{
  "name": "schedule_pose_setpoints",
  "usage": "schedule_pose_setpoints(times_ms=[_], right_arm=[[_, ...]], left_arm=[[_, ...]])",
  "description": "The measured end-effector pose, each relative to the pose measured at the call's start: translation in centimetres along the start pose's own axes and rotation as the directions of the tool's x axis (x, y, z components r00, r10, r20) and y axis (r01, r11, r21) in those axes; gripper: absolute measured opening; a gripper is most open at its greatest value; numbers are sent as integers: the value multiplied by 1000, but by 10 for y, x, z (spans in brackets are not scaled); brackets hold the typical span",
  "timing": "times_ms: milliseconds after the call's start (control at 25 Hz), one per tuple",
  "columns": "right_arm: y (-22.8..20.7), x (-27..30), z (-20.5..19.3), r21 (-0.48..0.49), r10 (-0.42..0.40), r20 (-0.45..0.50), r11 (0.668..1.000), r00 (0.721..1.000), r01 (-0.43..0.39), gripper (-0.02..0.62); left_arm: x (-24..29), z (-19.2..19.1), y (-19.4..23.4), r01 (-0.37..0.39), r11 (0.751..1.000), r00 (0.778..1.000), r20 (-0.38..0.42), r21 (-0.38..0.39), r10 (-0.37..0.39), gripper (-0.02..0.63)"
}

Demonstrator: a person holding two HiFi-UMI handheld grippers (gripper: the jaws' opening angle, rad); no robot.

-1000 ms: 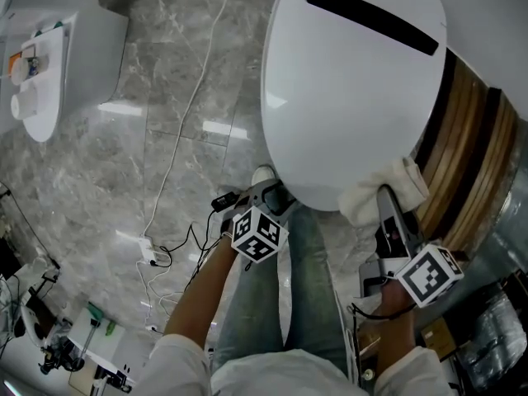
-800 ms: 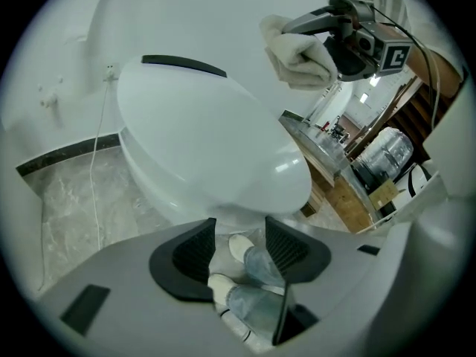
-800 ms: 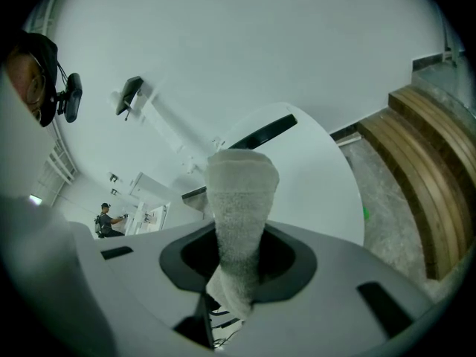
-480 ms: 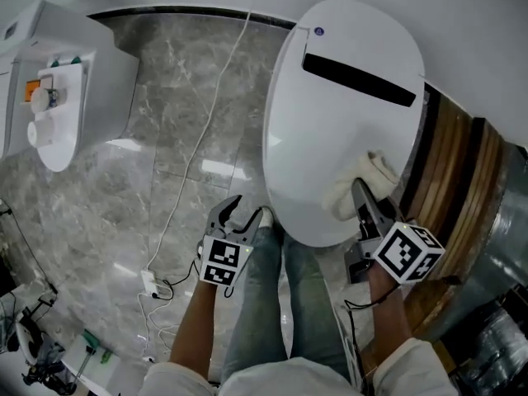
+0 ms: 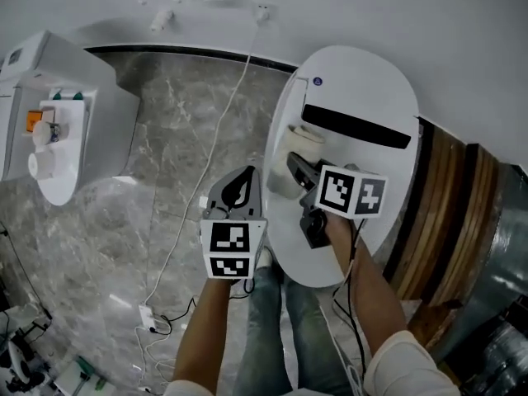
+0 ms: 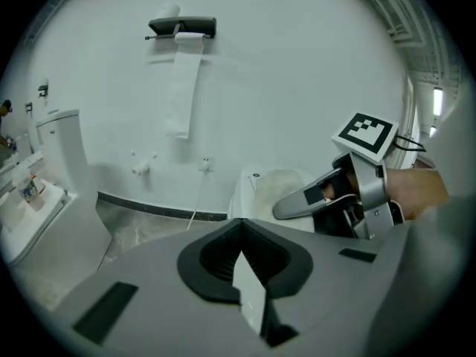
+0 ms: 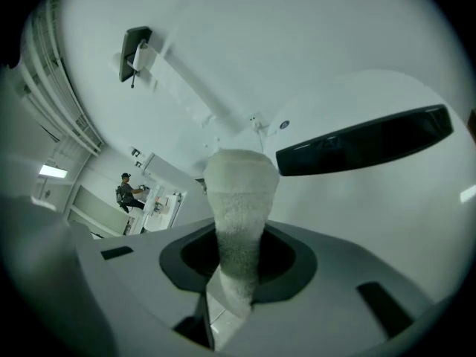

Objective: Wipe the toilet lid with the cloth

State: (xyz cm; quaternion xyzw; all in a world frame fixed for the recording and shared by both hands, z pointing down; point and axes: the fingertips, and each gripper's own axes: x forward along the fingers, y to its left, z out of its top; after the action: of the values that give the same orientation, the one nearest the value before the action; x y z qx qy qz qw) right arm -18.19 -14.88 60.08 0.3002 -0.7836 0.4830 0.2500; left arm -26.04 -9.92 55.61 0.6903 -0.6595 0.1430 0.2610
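A: How are the jaws of the left gripper (image 6: pixel 242 253) found?

B: They are seen closed tip to tip, having just been drawn together, and nothing is caught between them. The gripper is held over the floor (image 5: pixel 165 130), just beside the left edge of the lid (image 5: pixel 371 81) and apart from it.

A: And the right gripper (image 5: pixel 295 165)?

B: Its jaws are clamped on the cloth (image 7: pixel 239 199). A narrow fold is pinched between the pads, and a rounded white wad is left sticking out past the tips.

A: Where is the cloth placed?

B: In the head view it is seen on the left part of the lid, just below the near end of the black strip (image 5: pixel 356 126). It looks pressed to the white surface, though actual contact cannot be confirmed. The lid is shut.

A: What else is shown?

B: A white cable (image 5: pixel 216 114) is run from the wall across the marbled floor. A paper holder (image 6: pixel 182 27) is fixed high on the wall, with a length of paper hanging from it.
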Motion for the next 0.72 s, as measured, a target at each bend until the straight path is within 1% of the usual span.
schedule_pose_setpoints(times_ms=[80,160,320,520,600,720], right_arm=[[-1,22,-1,-15,-10,-34,1000,999,9,97],[-7,37,-1,-27,-34,-60,999,998,32,97],[-27,39,1,-50,-74,-83,996,994,70,97],[-67,6,7,-54,-117,-86,992,989,113,97],[-92,-15,10,-40,-139,-79,990,987,136,97],[-141,-56,13,-8,-186,-64,983,980,186,97]], left_arm=[[12,-8,5,-25,1000,999,-35,-11,25,12],[18,-15,6,-38,999,998,-53,-25,36,12],[24,-24,-11,-17,999,998,-69,-38,15,14],[42,-25,-53,38,999,994,-97,-39,-41,14],[55,-21,-79,74,997,992,-105,-28,-77,12],[75,-18,-126,135,991,984,-121,14,-132,12]])
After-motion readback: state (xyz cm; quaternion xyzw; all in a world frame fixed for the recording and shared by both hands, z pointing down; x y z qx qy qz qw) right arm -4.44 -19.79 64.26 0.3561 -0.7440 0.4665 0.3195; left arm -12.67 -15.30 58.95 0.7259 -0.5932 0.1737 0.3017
